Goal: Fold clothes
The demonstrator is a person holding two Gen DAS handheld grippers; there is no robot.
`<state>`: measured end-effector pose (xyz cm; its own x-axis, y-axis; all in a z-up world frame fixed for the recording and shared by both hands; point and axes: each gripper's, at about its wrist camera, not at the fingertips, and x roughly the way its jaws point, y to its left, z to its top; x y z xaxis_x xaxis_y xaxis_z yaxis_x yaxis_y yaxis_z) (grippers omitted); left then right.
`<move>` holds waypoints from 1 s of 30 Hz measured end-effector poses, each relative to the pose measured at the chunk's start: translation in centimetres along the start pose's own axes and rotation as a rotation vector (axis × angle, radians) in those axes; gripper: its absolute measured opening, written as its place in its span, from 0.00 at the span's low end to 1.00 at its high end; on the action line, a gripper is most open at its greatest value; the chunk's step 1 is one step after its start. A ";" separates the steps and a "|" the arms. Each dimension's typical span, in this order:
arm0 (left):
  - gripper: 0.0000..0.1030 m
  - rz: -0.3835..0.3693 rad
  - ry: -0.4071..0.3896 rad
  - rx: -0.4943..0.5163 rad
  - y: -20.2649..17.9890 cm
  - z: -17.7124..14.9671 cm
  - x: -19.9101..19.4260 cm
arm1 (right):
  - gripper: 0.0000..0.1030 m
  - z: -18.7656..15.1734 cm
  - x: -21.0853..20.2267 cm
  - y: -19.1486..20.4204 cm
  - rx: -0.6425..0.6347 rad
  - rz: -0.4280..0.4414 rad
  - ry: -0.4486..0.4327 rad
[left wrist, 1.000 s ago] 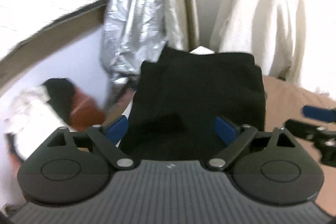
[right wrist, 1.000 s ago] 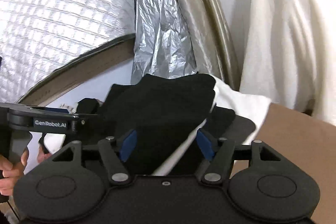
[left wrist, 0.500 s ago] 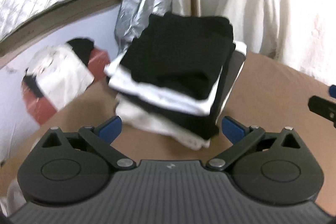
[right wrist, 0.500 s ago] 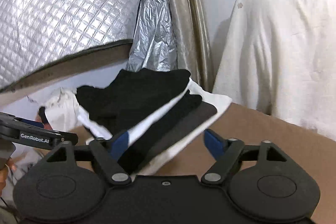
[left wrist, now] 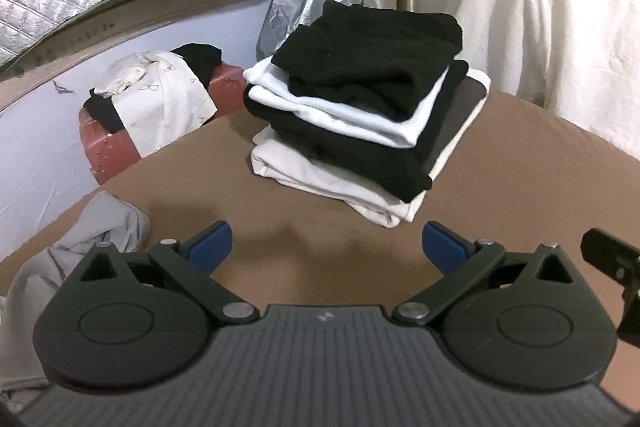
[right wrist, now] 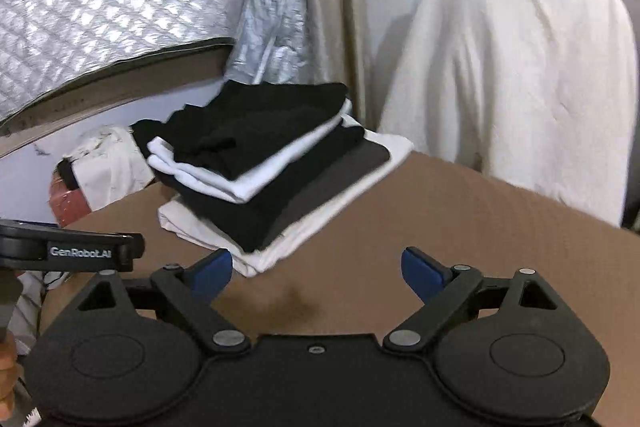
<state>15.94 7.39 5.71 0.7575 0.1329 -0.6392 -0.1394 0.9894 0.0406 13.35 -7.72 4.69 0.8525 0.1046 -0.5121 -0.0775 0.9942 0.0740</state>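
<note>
A stack of folded black and white clothes (left wrist: 360,115) sits at the far side of the brown table (left wrist: 520,179); a folded black garment (left wrist: 372,63) lies on top. The stack also shows in the right wrist view (right wrist: 272,167). My left gripper (left wrist: 327,247) is open and empty, held back from the stack over bare table. My right gripper (right wrist: 317,273) is open and empty, just short of the stack's near corner. A crumpled grey garment (left wrist: 80,251) lies unfolded at the table's left edge.
A red suitcase (left wrist: 116,143) with white and black clothes draped on it stands beyond the table's left edge. A white cloth-covered shape (right wrist: 508,75) rises behind the table at right. Silver quilted sheeting (right wrist: 100,7) hangs at the back. The left gripper's body (right wrist: 68,251) shows at left.
Both grippers have let go of the black garment on the stack and pulled back toward me. The stack now sits farther away in both views.
</note>
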 end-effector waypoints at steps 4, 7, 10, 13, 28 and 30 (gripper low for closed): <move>1.00 -0.019 0.009 -0.008 0.0 -0.7 0.0 | 0.92 -1.0 -0.4 -0.2 0.069 -0.010 -0.004; 1.00 -0.009 0.012 0.019 -0.5 -1.1 0.1 | 0.92 -1.4 -1.1 0.1 0.066 -0.049 -0.023; 1.00 -0.011 0.009 0.048 -1.2 -1.4 0.0 | 0.92 -1.6 -1.4 0.4 0.053 -0.087 -0.030; 1.00 -0.015 0.007 0.072 -2.1 -1.5 -0.3 | 0.92 -1.9 -1.5 0.2 0.071 -0.084 -0.018; 1.00 0.027 0.015 0.130 -4.0 -3.1 0.4 | 0.92 -5.5 -3.3 -1.7 0.237 -0.195 0.082; 1.00 0.049 0.016 0.122 -3.9 -2.9 0.4 | 0.92 -6.1 -3.8 -2.3 0.255 -0.201 0.085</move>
<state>14.95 3.43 3.09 0.7413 0.1812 -0.6462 -0.0967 0.9817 0.1643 7.17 -10.30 1.24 0.7906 -0.0807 -0.6070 0.2286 0.9585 0.1704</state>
